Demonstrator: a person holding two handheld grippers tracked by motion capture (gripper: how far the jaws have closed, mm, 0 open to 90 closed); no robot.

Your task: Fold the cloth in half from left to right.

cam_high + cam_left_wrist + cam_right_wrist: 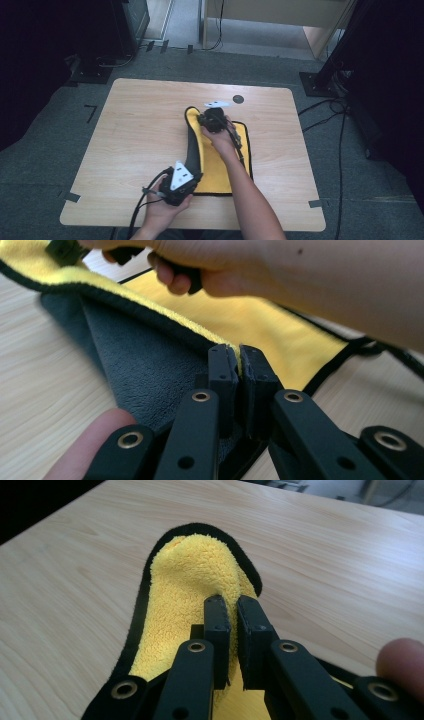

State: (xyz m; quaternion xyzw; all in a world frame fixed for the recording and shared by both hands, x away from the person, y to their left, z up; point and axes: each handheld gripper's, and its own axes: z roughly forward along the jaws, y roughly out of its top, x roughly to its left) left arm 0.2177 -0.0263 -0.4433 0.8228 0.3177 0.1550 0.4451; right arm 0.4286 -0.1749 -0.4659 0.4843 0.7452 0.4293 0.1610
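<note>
Together, the yellow fleece cloth with black trim and grey underside, lying on the pale wooden table, is pinched along its left edge by both clenched grippers, left and right, and folding it neatly probably means carrying both corners across level.

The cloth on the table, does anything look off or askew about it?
Nothing damaged or spilled. The cloth is not lying flat: its left edge is lifted and turned over, showing the grey underside. That is because the left gripper and right gripper are each shut on that edge.
</note>
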